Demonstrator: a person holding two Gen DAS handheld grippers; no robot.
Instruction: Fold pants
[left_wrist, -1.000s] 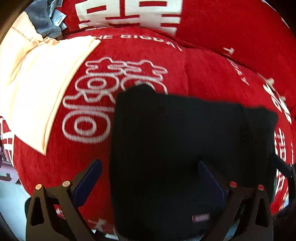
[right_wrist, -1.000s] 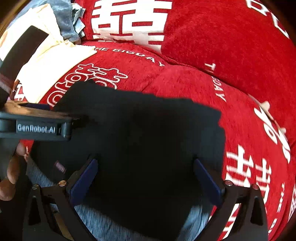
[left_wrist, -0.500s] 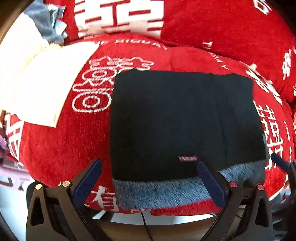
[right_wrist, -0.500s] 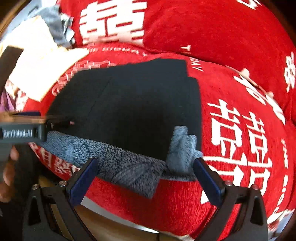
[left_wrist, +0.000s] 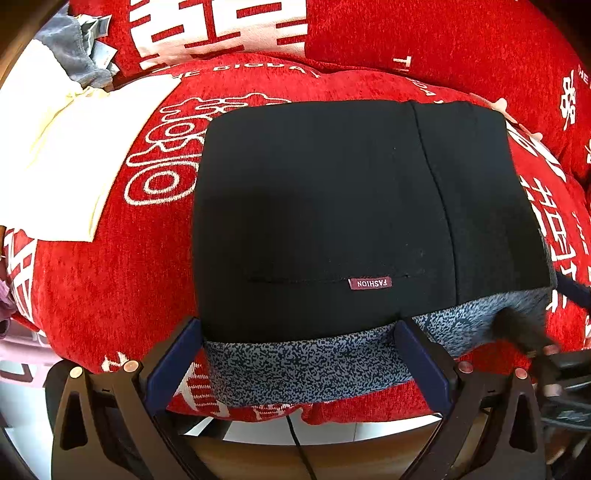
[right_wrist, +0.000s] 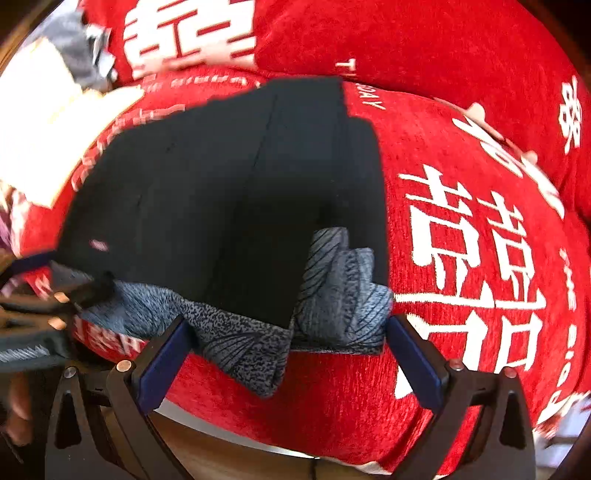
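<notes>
In the left wrist view the black pants (left_wrist: 332, 214) lie folded into a flat rectangle on a red cushion (left_wrist: 110, 273) printed with white characters. A small maroon label (left_wrist: 369, 283) reading FASHION sits near their front edge. Below that edge a strip of speckled grey lining (left_wrist: 306, 365) shows, draping toward the cushion's front. The left gripper (left_wrist: 299, 360) is spread wide, its two blue-padded fingers (left_wrist: 173, 358) standing either side of the grey strip and holding nothing. At the far right a blurred dark tip of the other tool touches the grey fabric's corner. A cream cloth (left_wrist: 62, 166) lies on the cushion to the left, well apart from the pants, with a grey garment (left_wrist: 74, 51) behind it. A second red cushion (left_wrist: 406, 40) stands at the back.

In the right wrist view the same pants (right_wrist: 229, 192) sit on the red cushion (right_wrist: 461, 229), their right side stacked in uneven layers. Grey lining (right_wrist: 340, 295) bunches out at the near right corner. The right gripper (right_wrist: 291, 358) is also spread open, empty, its fingers (right_wrist: 413, 358) flanking that bunched grey fabric. The left tool appears blurred at the left edge, against the pants' near left corner
</notes>
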